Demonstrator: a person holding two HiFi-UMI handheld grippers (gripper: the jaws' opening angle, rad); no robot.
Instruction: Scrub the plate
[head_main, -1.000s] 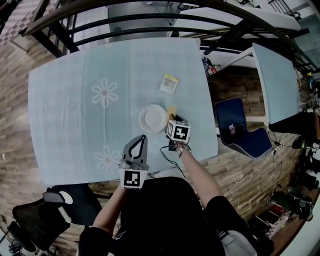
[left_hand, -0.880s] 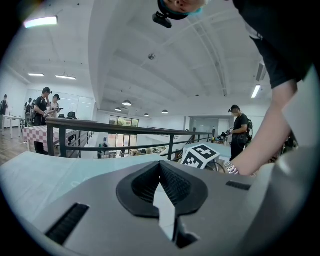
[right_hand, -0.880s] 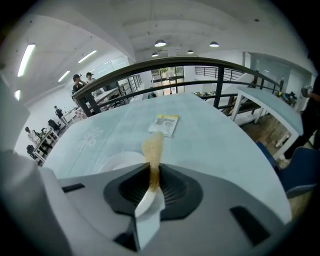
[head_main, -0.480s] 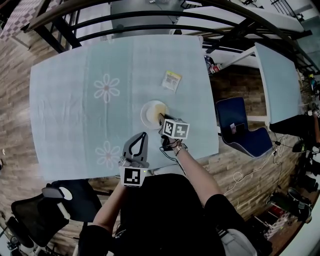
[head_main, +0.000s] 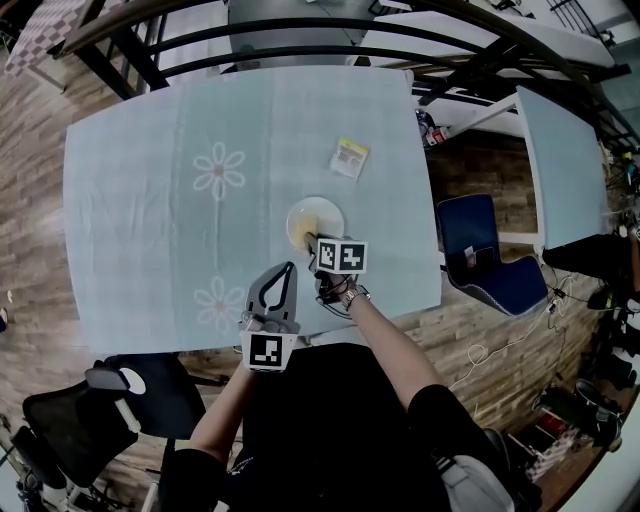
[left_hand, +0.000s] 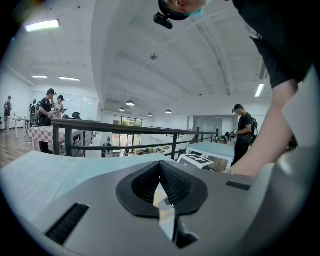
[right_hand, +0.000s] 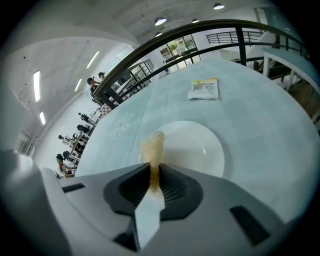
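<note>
A white plate (head_main: 329, 211) sits on the tabletop (head_main: 150, 230), right of the middle and toward the near edge. The tabletop is covered with a pale blue cloth that has two faint flower prints on its left half.

The right gripper (head_main: 319, 241) reaches in from the near side. Its fingers (right_hand: 176, 189) are clamped on a thin yellow-brown scrub pad (right_hand: 154, 144). The pad sticks out past the fingertips and lies over the near-left part of the plate. In the head view it shows as a yellowish patch on that part of the plate. From there I cannot tell whether the pad presses on the plate's surface or sits just above it. The right gripper's marker cube (head_main: 342, 255) covers the plate's near rim in the head view.

The left gripper (head_main: 287, 269) is held at the near edge of the tabletop, to the left of the plate and apart from it. Its fingers (left_hand: 176, 186) are closed together with nothing between them. They are tilted up toward the ceiling and a dark railing (left_hand: 125, 130), not toward the plate.

A small yellow-and-white packet (head_main: 350, 157) lies flat on the cloth beyond the plate, well apart from it. A blue chair (head_main: 488, 262) stands off the tabletop's right side.
</note>
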